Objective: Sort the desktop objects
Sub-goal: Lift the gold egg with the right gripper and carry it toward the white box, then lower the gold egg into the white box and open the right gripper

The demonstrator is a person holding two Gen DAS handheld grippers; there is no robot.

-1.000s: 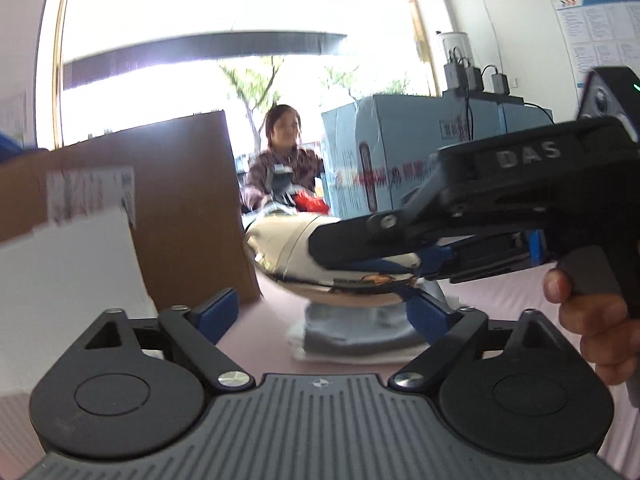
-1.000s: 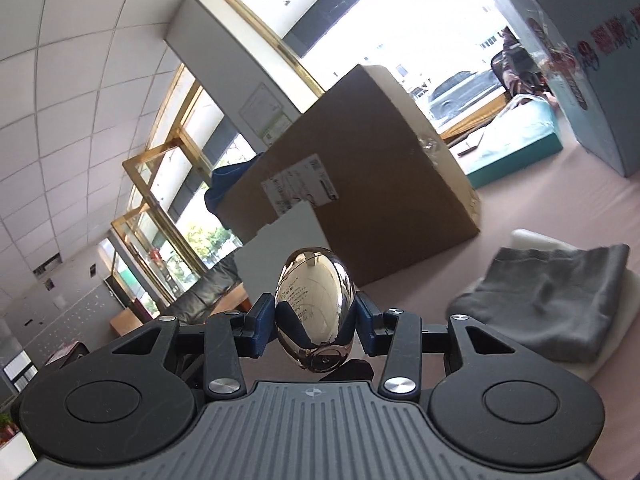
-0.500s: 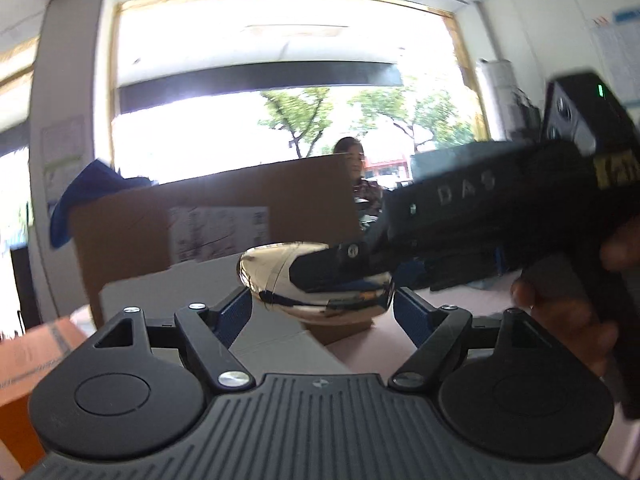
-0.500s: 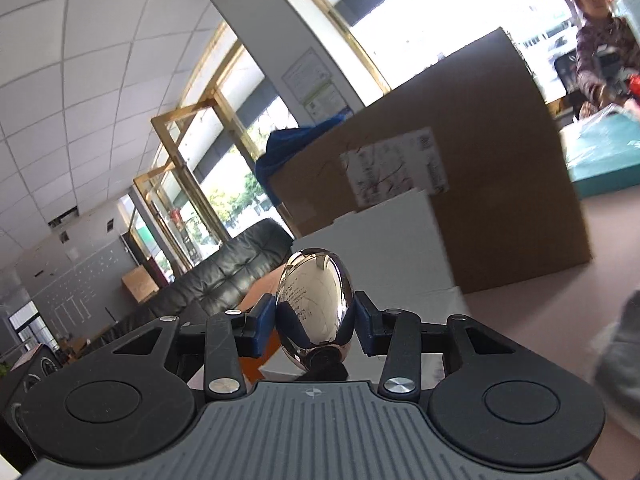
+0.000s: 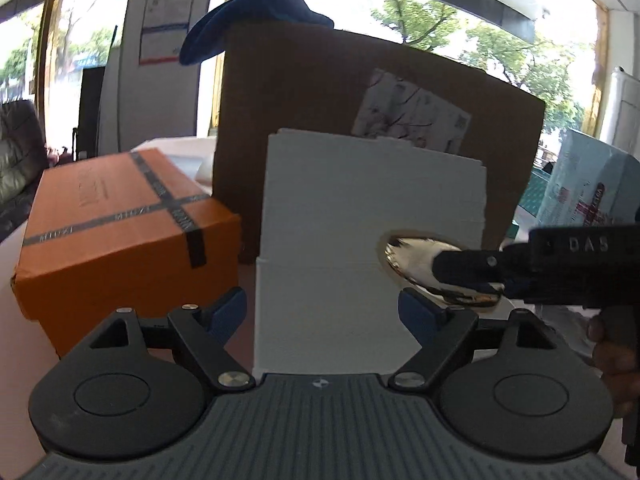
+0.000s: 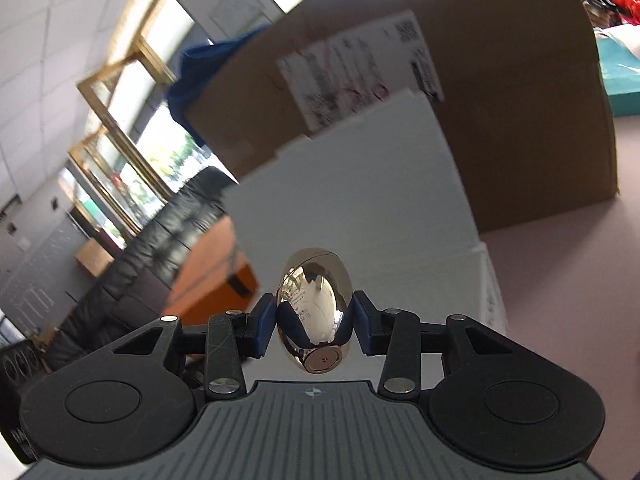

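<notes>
The brown cardboard box (image 5: 320, 112) stands at the back of the pink tabletop (image 6: 568, 280), with a blue cloth (image 5: 256, 16) draped over its top corner. To its left lies the orange box (image 5: 112, 232), bound with grey tape. In front of the brown box stands the white box (image 5: 360, 240), its lid flap upright, which looks the likely place for sorted things, though its inside cannot be seen from either view.

The left gripper (image 5: 320, 312) hangs low in front of the white box with its jaws wide apart and nothing between them. The right gripper (image 6: 314, 328) is closed on the shiny gold egg-shaped object (image 6: 314, 316), pinched at its 2 sides between the blue pads, its flat base end toward the camera. In the left wrist view the same object sits in the air in front of the white box's face, near its right edge, clear of the tabletop.

As a judgement, 1 object is in transit and not yet set down; the placing and release remain. Whether other objects still wait to be sorted cannot be told here.
</notes>
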